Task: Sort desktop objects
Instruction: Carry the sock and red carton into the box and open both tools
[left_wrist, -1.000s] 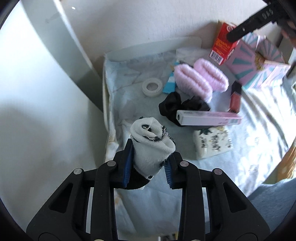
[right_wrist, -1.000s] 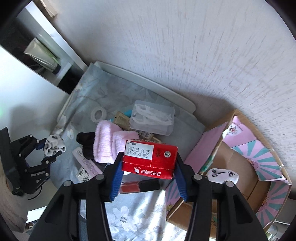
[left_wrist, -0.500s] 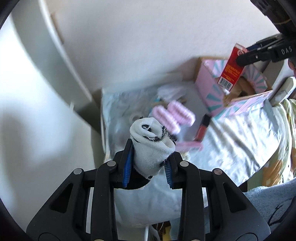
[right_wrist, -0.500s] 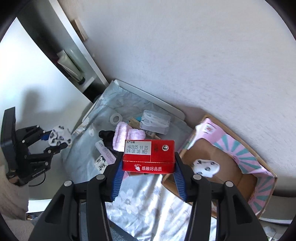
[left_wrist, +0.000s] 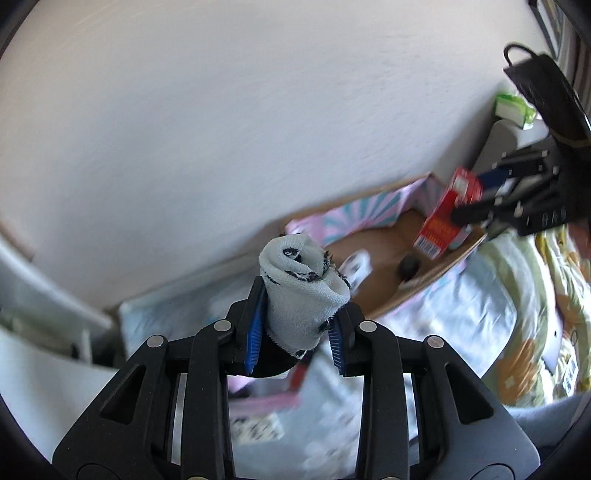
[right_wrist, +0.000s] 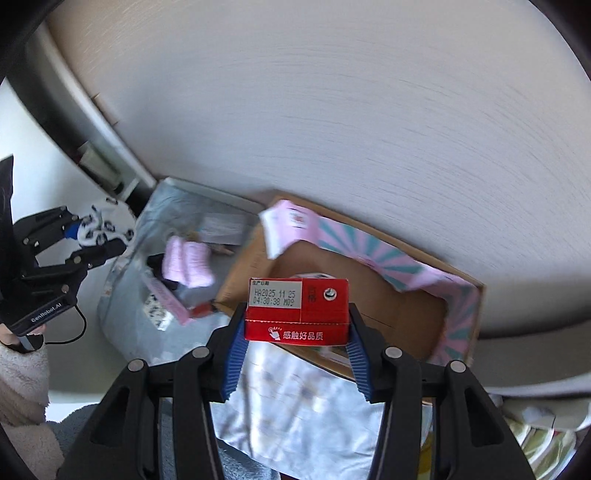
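My left gripper (left_wrist: 298, 332) is shut on a rolled white sock with black marks (left_wrist: 301, 284), held high over the cloth-covered desk. My right gripper (right_wrist: 295, 345) is shut on a red carton (right_wrist: 297, 310) with a date stamp on top, above the near rim of an open cardboard box with pink and teal flaps (right_wrist: 402, 314). In the left wrist view the red carton (left_wrist: 445, 221) hangs over that box (left_wrist: 373, 251), where another white sock (left_wrist: 356, 266) and a small dark thing (left_wrist: 409, 265) lie. The left gripper with its sock (right_wrist: 99, 229) shows at the left of the right wrist view.
On the blue floral cloth (right_wrist: 303, 410) lie pink fluffy slippers (right_wrist: 188, 262), a dark cloth, a long pink box (right_wrist: 168, 301) and a clear plastic case (right_wrist: 221, 225). A white wall runs behind. A shelf edge (right_wrist: 107, 147) stands at the left, patterned bedding (left_wrist: 546, 332) at the right.
Both grippers rose and swung right toward the cardboard box, each keeping its hold. The desk items slid down and left in view; the box interior now shows in both views.
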